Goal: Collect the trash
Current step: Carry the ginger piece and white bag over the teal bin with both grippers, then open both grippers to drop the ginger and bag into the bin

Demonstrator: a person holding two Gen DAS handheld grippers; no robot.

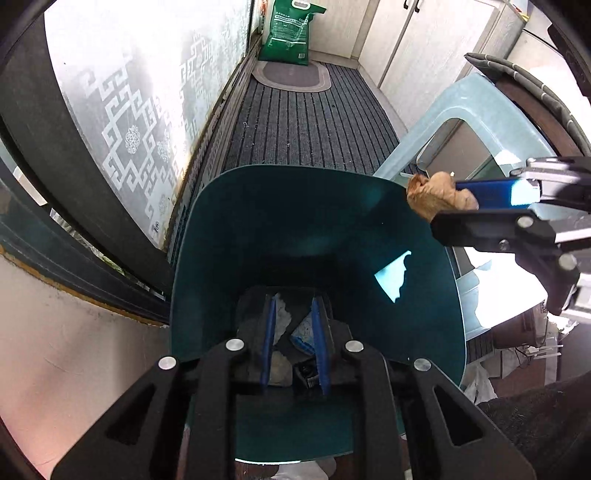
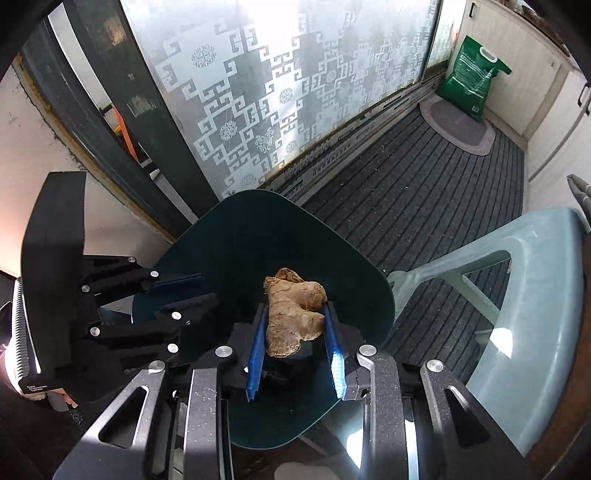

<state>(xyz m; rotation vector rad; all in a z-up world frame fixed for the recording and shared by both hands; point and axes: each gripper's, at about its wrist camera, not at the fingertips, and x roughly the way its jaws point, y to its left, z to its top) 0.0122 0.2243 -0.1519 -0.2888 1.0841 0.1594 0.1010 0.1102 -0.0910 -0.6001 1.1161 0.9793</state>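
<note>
Status, near to far.

My left tool (image 1: pixel 293 345) is down inside the mouth of the dark green bin (image 1: pixel 221 229), fingers slightly spread with nothing pinched between the blue pads (image 1: pixel 267 339). Through the gap I see scraps (image 1: pixel 282 321) already lying at the bottom: pale crumpled bits, something bluish, a small dark piece. Too dim down there to name them, probably paper and wrappers. So part of the collecting reads as done, and whatever this tool carried looks to be in the bin now.

My right tool (image 2: pixel 297 350) is pinching the brown lump (image 2: pixel 291 317), which looks like a ginger root or a wad of brown paper; can't tell which. Both pads press its sides, and it pokes out past the fingertips. From the right wrist view it hangs over the bin opening; from the left view it sits at the bin's right rim, above the edge, not yet inside.

Left to do, my read: bring that lump over the middle, let it drop, pull both tools out.

Further out: pale blue plastic stool (image 2: pixel 535 280) just beside the bin, grey striped floor mat (image 1: pixel 306 125) with no obvious litter on it, green sack (image 1: pixel 290 33) standing in the far corner by the cabinets. More clutter at lower right in the left view, unclear whether it's trash.
</note>
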